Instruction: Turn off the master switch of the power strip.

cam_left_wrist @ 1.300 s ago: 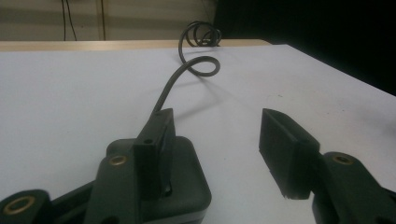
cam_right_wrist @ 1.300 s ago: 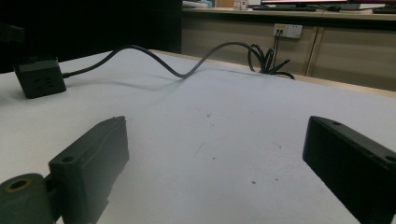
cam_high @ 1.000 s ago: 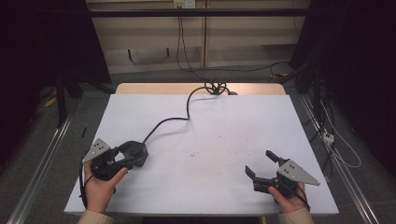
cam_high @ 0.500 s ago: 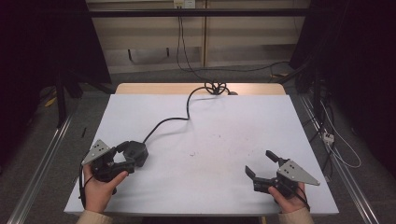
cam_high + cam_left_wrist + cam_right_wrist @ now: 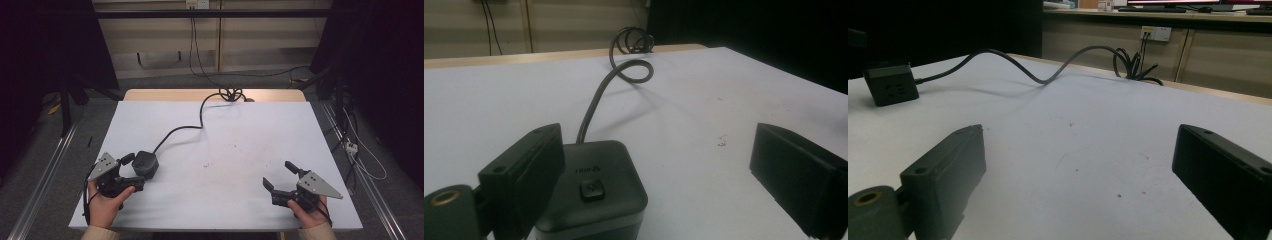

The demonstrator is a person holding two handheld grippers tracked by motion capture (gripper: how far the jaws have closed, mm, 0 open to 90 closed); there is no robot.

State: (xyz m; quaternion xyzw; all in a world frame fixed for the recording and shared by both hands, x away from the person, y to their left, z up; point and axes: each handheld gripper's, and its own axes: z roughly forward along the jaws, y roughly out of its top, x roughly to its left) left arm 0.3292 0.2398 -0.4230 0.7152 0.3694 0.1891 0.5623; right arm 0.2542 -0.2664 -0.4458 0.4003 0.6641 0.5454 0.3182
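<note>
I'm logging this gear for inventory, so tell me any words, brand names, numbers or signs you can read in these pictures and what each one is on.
Nothing reads clearly.
Black power cube: a small pale mark on its top, above the button, too blurred to read.
Same cube seen from the right gripper view: socket slots on its side, no text.
Wall socket plate: no legible marking.
White table: specks, no writing.

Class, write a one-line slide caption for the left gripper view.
Open left tongs straddle a black power cube, its cord curling away across the white table.
</note>
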